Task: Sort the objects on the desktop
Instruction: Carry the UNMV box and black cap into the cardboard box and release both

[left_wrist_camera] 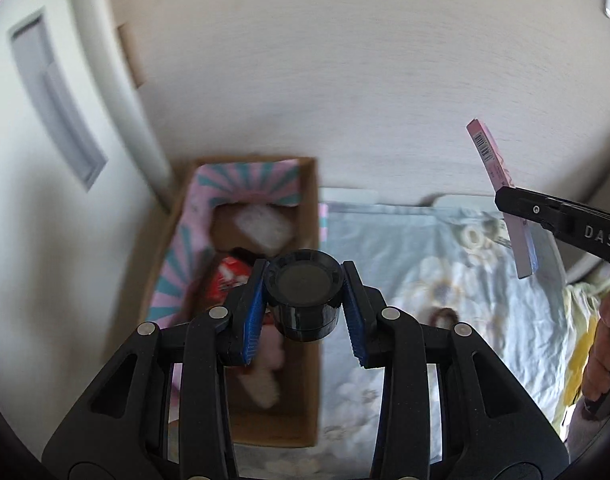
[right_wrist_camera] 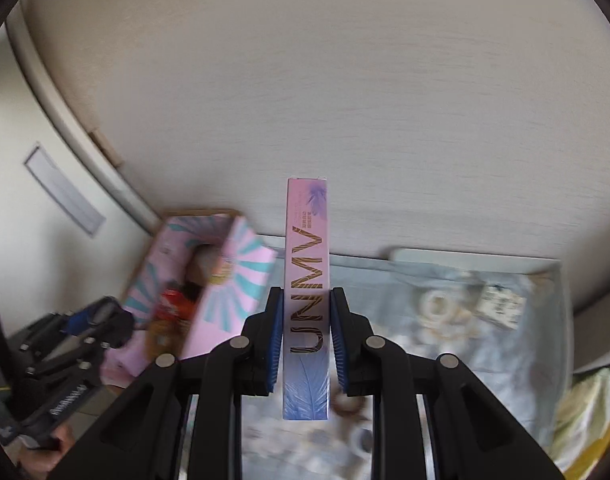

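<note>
Floral cloth (left_wrist_camera: 445, 280) covers the surface; pale wall behind, white panelled door far left. Cardboard box (left_wrist_camera: 311, 280) with pink-teal liner sits at the cloth's left edge. Left gripper (left_wrist_camera: 303, 300) clamps a black cylinder (left_wrist_camera: 303, 292) above the box. Right gripper (right_wrist_camera: 305, 340) clamps a pink-blue carton (right_wrist_camera: 307, 280), upright over the cloth.

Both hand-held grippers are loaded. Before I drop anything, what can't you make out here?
- Cardboard box contents: left wrist view, motion blur, black jar covering part.
- Items on the floral cloth: right wrist view, blurred, pink carton hiding some.
- Carton's lower end in left view: behind the right hand-held gripper.
</note>
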`<state>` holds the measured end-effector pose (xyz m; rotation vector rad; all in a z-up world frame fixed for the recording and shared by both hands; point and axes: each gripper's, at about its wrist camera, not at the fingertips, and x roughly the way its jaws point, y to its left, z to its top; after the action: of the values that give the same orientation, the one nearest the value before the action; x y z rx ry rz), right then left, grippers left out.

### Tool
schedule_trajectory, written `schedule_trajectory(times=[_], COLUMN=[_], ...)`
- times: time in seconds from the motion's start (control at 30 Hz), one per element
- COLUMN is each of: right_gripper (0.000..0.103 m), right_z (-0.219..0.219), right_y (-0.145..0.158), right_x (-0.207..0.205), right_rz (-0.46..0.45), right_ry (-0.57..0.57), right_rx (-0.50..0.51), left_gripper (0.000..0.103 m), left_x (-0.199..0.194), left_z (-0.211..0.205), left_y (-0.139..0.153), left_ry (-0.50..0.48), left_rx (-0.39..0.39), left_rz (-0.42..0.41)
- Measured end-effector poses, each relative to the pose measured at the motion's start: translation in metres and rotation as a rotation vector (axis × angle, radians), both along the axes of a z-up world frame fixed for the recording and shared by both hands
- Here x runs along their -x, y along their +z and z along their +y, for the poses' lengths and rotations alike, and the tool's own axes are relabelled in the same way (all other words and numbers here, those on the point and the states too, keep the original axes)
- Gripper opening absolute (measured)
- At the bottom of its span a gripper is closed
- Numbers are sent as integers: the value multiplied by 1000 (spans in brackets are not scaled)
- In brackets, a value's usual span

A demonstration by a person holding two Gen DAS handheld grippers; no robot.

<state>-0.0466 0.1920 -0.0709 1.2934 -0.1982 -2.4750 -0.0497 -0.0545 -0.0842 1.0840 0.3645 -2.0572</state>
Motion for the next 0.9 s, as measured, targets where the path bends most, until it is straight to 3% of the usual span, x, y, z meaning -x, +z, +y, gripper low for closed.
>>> schedule_trajectory(times=[0.17,0.4,0.6,0.9], right_gripper=[21,21,21,21], right_z=[-70,-145,-185,-227], right_y=[-11,-40,-62,-78], right_x=[6,4,19,55], right_rz=[-33,-117,-152,-179], right_ry=[147,299,332,374], right_rx=[2,-5,-55,-154], left_gripper=[33,33,32,32], left_x=[-38,-74,-84,-83], left_z=[-26,-41,-47,-60], left_y=[-16,-46,-66,-68], left_ry=[98,161,170,158], left_rx=[-28,-95,-135,-152], left_rz=[-33,-65,-76,-60])
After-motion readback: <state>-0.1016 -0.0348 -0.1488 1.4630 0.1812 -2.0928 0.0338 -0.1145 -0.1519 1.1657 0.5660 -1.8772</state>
